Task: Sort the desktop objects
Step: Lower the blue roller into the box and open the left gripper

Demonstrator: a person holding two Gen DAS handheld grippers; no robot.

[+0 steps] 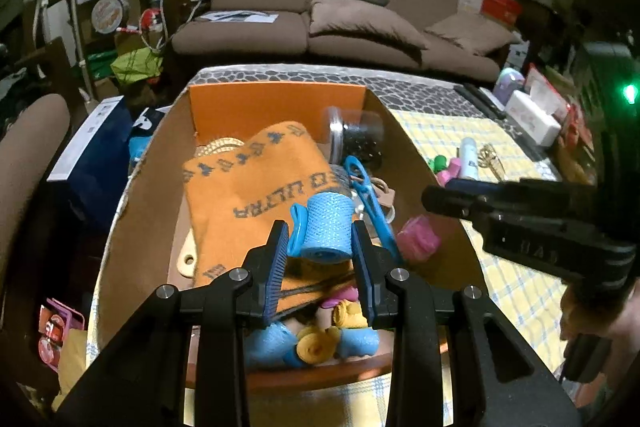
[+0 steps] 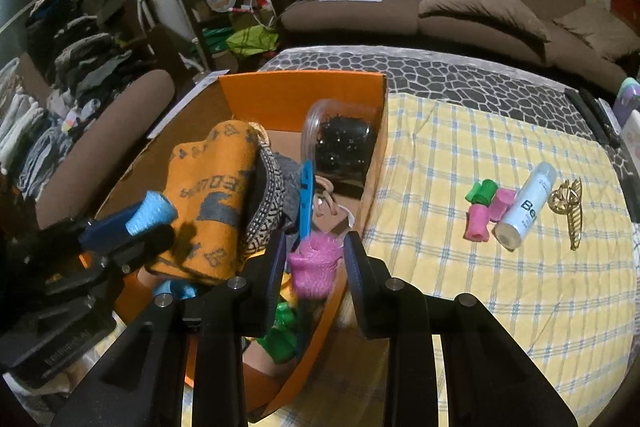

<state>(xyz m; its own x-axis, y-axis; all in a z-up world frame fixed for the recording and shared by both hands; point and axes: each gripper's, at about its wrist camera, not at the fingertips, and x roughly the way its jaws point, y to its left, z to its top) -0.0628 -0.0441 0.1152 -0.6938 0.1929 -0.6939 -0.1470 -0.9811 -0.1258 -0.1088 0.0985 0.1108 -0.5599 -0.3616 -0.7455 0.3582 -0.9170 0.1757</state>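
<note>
Blue mesh hair roller point(image 1: 326, 227) sits clenched between the pads of the left hand-held gripper point(image 1: 320, 239), its long axis running roughly forward and away from the fingers, with the orange cardboard box point(image 1: 276, 99) directly below and ahead. The right hand-held gripper point(image 2: 314, 259) grasps a pink mesh roller point(image 2: 316, 265) and hangs over the box's near right wall, so both loads are above the container, and the left one lies deeper over its middle. A release straight down looks like the move each calls for. Inside the box lie an orange knitted cloth point(image 1: 244, 187), a clear jar of dark beads point(image 2: 340, 147), a blue clip point(image 1: 368, 199) and more rollers in blue, yellow and green. To the right of the right hand-held gripper, on the checked cloth of the worktop point(image 2: 500, 307), wait green and pink rollers point(image 2: 486, 209), a white bottle point(image 2: 526, 205) and a gold hair claw point(image 2: 568, 207).
</note>
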